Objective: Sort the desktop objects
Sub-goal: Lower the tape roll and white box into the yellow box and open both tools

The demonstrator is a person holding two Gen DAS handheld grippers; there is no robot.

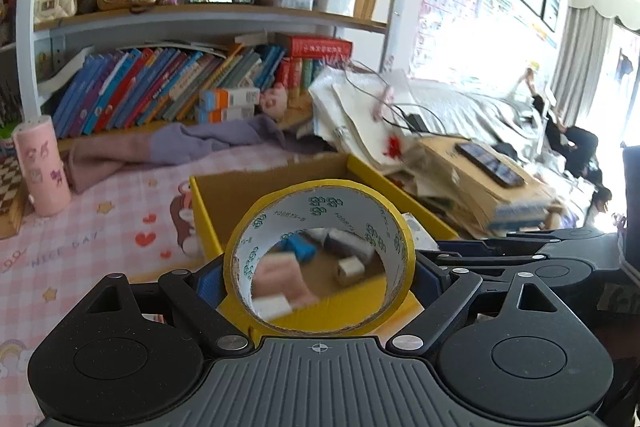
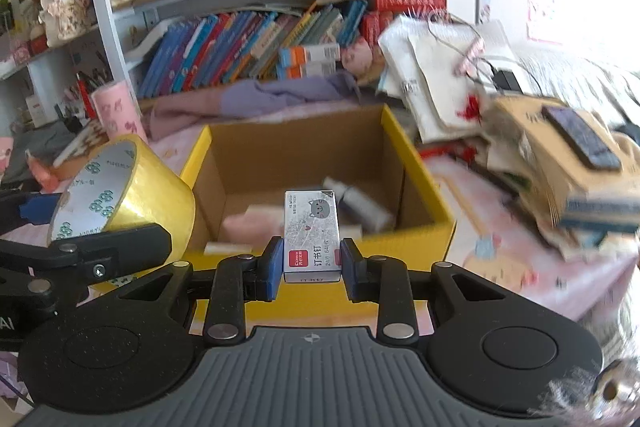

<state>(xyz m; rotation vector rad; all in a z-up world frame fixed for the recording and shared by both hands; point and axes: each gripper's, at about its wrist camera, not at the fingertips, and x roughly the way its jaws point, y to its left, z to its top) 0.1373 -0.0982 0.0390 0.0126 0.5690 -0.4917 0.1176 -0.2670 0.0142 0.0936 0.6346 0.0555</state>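
Observation:
My left gripper (image 1: 318, 267) is shut on a wide roll of yellow tape (image 1: 320, 195), held upright with its hole facing the camera. It hangs over the near edge of a yellow cardboard box (image 1: 200, 211). The same tape roll (image 2: 132, 183) shows at the left of the right wrist view, clamped in the left gripper. My right gripper (image 2: 311, 263) is shut on a small grey staple box (image 2: 311, 231) with a cat drawing, just in front of the yellow box (image 2: 424, 179). Several small items lie inside the box, blurred.
A pink cylinder (image 1: 42, 167) stands on the pink checked cloth at the left. A pile of paper bags with a phone (image 2: 580, 139) on top sits right of the box. Bookshelves (image 1: 168, 87) and a purple cloth (image 2: 280, 95) fill the back.

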